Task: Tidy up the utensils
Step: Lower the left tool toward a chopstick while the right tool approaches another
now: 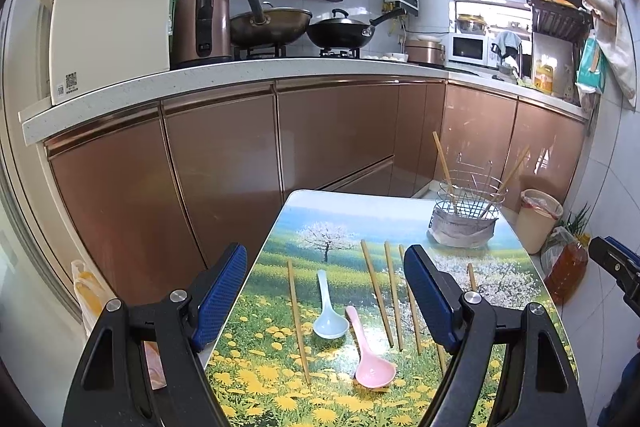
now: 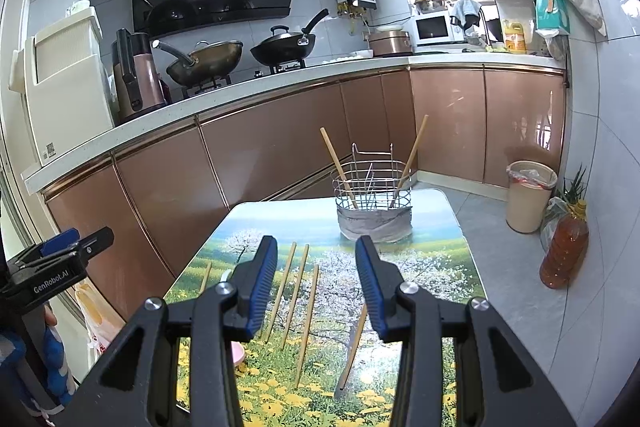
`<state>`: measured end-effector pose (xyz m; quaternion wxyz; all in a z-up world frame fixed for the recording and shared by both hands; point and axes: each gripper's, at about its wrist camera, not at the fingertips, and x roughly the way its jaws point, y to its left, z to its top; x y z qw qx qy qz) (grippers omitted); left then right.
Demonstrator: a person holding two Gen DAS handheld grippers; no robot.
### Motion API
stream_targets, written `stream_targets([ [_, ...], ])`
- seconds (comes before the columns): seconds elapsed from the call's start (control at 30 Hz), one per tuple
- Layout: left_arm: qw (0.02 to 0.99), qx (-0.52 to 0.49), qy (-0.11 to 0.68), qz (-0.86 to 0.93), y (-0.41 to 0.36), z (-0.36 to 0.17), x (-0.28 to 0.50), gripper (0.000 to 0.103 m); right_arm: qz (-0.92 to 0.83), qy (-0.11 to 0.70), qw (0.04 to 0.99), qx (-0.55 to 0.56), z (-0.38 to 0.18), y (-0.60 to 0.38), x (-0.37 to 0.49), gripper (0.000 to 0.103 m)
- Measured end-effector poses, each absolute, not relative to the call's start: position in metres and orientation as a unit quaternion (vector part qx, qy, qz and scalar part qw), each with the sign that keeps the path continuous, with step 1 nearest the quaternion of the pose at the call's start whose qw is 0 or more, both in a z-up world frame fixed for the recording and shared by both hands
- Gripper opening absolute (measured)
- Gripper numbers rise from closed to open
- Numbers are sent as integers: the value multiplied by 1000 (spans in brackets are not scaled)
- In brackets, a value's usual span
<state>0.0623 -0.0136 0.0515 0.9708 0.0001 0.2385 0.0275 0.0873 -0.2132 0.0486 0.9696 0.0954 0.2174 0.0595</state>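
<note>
1. The left gripper [image 1: 326, 291] is hovering with jaws wide and empty above a pale blue plastic spoon [image 1: 329, 309] and a pink plastic spoon [image 1: 370, 355] on the flower-printed table [image 1: 280, 387].
2. The right gripper [image 2: 316, 281] is hanging narrower, holding nothing, over thin bamboo chopsticks [image 2: 306, 327].
3. The chopsticks are likely light, stiff and prone to rolling; pinching mid-length looks best.
4. The wire utensil basket [image 2: 374, 195] is waiting at the table's far end.
</note>
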Motion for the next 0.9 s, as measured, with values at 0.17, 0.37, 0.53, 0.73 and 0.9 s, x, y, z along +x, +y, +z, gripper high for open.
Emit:
stream_targets([
  [0.17, 970, 5, 241, 23, -19, 49, 64, 80, 54, 218, 970, 98, 44, -218, 87, 39],
  [0.37, 966, -4, 256, 20, -9, 44, 74, 80, 56, 228, 967, 98, 36, -222, 92, 39],
  [0.53, 950, -28, 311, 3, 10, 36, 101, 80, 67, 252, 961, 91, 30, -224, 108, 39],
  [0.73, 912, -57, 405, -39, 15, 18, 161, 72, 92, 316, 942, 69, 21, -217, 152, 38],
  [0.9, 870, -66, 485, -57, 6, -12, 229, 72, 116, 386, 914, 44, 6, -208, 211, 38],
])
